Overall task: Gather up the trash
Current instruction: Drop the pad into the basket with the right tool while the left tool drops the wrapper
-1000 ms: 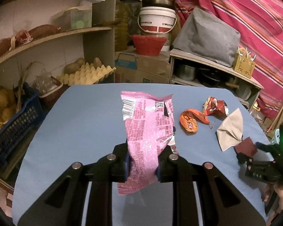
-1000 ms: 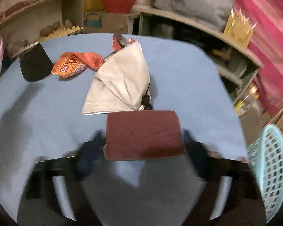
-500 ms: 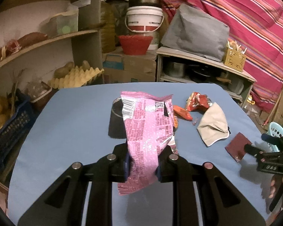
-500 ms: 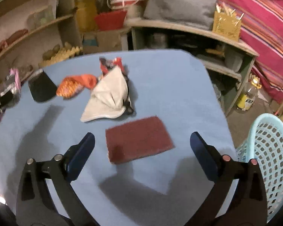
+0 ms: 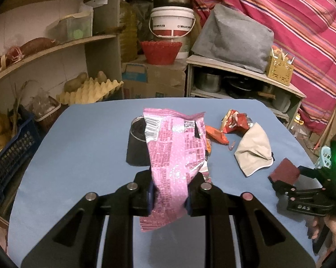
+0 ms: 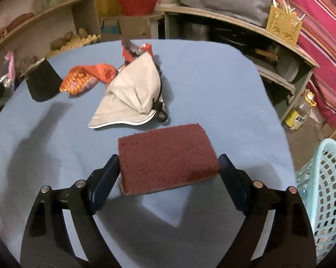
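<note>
We see the left gripper (image 5: 169, 192) clamped on a pink wrapper (image 5: 175, 154) that stands up from its jaws over the blue table (image 5: 83, 147), hiding part of a black cup (image 5: 137, 147) behind it. The right gripper (image 6: 168, 178) has just been closing, its jaws flanking a maroon scrubbing pad (image 6: 165, 156); the pad seems lifted off the table, so the pads probably grip it, though we cannot be sure. Beyond lie a grey cloth (image 6: 132, 93), an orange wrapper (image 6: 87, 78) and a red wrapper (image 5: 235, 120); a pale blue basket (image 6: 324, 189) stands off the table's right edge.
</note>
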Demonstrator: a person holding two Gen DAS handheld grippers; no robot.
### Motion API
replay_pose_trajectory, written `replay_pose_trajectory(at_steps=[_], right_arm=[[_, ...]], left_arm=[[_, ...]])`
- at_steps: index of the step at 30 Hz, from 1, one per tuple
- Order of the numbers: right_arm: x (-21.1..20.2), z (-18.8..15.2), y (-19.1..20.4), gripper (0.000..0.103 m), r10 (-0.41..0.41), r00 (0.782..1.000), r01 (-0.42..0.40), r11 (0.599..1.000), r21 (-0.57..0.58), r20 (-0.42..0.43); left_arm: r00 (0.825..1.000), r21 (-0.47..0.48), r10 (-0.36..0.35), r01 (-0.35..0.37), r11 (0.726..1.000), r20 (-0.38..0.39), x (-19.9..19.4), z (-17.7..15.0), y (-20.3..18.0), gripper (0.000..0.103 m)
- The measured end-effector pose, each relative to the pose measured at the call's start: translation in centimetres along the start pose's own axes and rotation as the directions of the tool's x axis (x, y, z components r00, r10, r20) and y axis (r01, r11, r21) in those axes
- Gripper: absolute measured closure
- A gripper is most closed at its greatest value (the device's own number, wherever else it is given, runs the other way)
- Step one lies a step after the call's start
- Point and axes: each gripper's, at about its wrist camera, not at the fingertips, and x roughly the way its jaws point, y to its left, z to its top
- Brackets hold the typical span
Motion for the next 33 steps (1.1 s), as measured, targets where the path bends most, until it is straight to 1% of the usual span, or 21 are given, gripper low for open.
replay_pose_trajectory(at_steps=[2,5,8,11,13,15,18,21,24,26,27,30,32,33], right_arm=[[-1.4,0.0,-0.4,0.017,-0.011,1.0,0.011,1.0,-0.003,0.026],[-5.0,-0.2,-2.2,0.017,-0.028,0.994,0.025,0.999,0.034,0.102],[-8.0,-0.7,-4.6,0.017,-0.058,0.986,0.046,0.996,0.077,0.157],[-10.8,-1.3,-8.3,0.017,-0.113,0.974,0.087,0.987,0.138,0.197],[-12.2,-2.2,-11.0,0.017,-0.163,0.966,0.127,0.976,0.179,0.202],[-13.3,-3.3,-13.6,0.017,-0.219,0.956,0.177,0.962,0.208,0.197],[-14.9,-5.2,-17.5,0.017,-0.281,0.941,0.227,0.938,0.262,0.188],[-16.0,-7.2,-20.7,0.017,-0.317,0.933,0.252,0.914,0.317,0.172],[-17.0,-9.0,-23.0,0.017,-0.352,0.923,0.28,0.891,0.357,0.156],[-17.5,-9.9,-24.5,0.017,-0.373,0.916,0.295,0.875,0.383,0.148],[-17.8,-10.4,-25.0,0.017,-0.378,0.914,0.296,0.87,0.395,0.146],[-18.7,-11.8,-26.9,0.017,-0.391,0.91,0.298,0.849,0.437,0.138],[-19.1,-12.6,-28.2,0.017,-0.395,0.909,0.295,0.835,0.465,0.133],[-19.3,-13.0,-28.8,0.017,-0.395,0.909,0.288,0.826,0.484,0.132]], left_arm=[[1.0,0.007,-0.007,0.007,1.0,0.004,-0.2,0.1,-0.5,0.082],[0.999,0.017,-0.038,0.038,0.999,0.006,-0.6,0.3,-1.9,0.082],[0.997,0.046,-0.077,0.076,0.996,0.013,-1.2,0.6,-4.5,0.082],[0.993,0.083,-0.117,0.115,0.99,0.014,-1.8,0.8,-7.5,0.082],[0.987,0.124,-0.16,0.157,0.98,0.019,-2.5,0.9,-10.4,0.082],[0.982,0.159,-0.19,0.184,0.97,0.025,-3.0,1.0,-12.9,0.082],[0.967,0.205,-0.253,0.243,0.948,0.027,-3.6,1.0,-17.5,0.082],[0.945,0.227,-0.327,0.317,0.921,0.003,-3.7,0.5,-22.1,0.082],[0.925,0.249,-0.378,0.375,0.893,-0.038,-3.2,-0.4,-26.7,0.082],[0.905,0.258,-0.418,0.424,0.868,-0.079,-2.6,-1.3,-29.9,0.082],[0.899,0.259,-0.43,0.438,0.861,-0.089,-2.5,-1.5,-30.9,0.082],[0.87,0.262,-0.477,0.494,0.829,-0.13,-2.1,-2.4,-34.9,0.081],[0.861,0.275,-0.489,0.509,0.816,-0.143,-1.9,-2.7,-37.0,0.081],[0.858,0.287,-0.491,0.513,0.809,-0.149,-1.8,-2.9,-38.3,0.079]])
